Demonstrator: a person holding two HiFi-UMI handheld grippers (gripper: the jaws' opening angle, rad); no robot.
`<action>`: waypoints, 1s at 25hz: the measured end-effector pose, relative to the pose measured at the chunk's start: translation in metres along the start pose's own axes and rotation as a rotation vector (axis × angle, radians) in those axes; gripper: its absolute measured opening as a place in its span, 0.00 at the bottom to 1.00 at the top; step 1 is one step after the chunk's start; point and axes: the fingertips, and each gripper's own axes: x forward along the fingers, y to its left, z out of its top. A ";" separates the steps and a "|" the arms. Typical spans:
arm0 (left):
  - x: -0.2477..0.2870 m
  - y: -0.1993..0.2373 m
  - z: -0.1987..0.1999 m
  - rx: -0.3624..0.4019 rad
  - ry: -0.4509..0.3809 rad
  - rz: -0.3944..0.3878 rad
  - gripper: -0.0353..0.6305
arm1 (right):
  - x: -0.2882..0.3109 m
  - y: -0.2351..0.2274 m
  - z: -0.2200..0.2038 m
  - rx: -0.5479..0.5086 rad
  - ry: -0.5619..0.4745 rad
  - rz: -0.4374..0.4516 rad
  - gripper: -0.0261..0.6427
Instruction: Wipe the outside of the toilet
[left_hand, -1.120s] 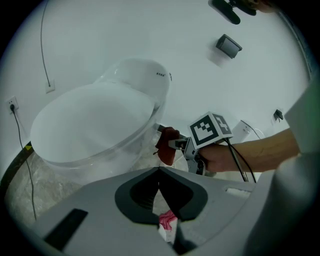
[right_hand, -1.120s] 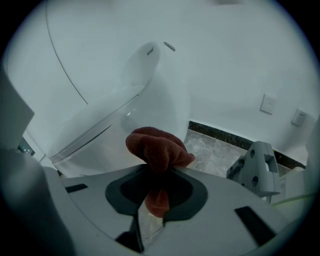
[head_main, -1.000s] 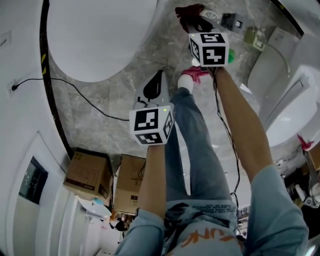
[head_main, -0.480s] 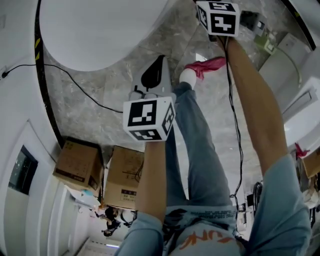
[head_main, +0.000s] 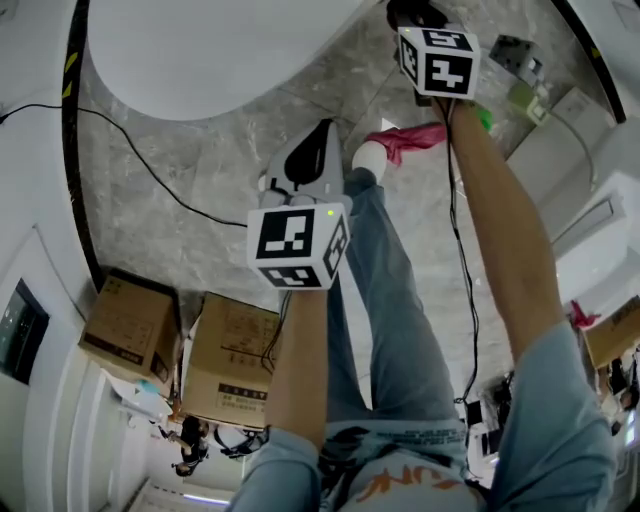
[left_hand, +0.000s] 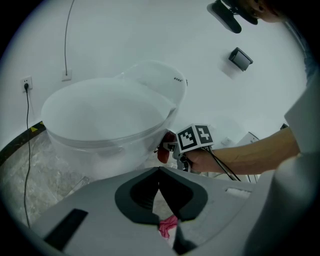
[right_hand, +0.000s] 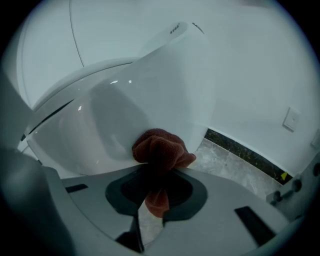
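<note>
The white toilet (head_main: 200, 50) fills the head view's upper left. My right gripper (right_hand: 155, 172) is shut on a dark red cloth (right_hand: 160, 150), and the cloth's bunched end presses against the toilet's curved outer side (right_hand: 125, 115), low down near the floor. From the left gripper view, that gripper's marker cube (left_hand: 194, 137) and the cloth (left_hand: 163, 152) sit beside the bowl (left_hand: 105, 120). My left gripper (left_hand: 160, 171) is shut with nothing in it, held back from the toilet above the floor (head_main: 305, 160).
Two cardboard boxes (head_main: 130, 330) (head_main: 235, 365) stand on the marble floor at lower left. A black cable (head_main: 160, 180) runs across the floor to a wall socket (left_hand: 26, 82). The person's leg and pink shoe (head_main: 400, 140) lie between the grippers. Another white fixture (head_main: 600, 240) is at right.
The right gripper has moved forward with the cloth, towards the toilet, and now sits near the top edge of the head view. The left gripper has barely moved.
</note>
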 end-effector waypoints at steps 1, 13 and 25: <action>-0.002 0.001 -0.001 -0.004 -0.004 0.001 0.04 | -0.001 0.006 -0.003 -0.005 0.007 0.008 0.14; -0.031 0.018 -0.024 -0.027 -0.017 0.004 0.04 | -0.024 0.080 -0.032 0.003 0.034 0.066 0.14; -0.066 0.048 -0.038 -0.052 -0.047 -0.009 0.04 | -0.042 0.143 -0.055 0.018 0.054 0.074 0.14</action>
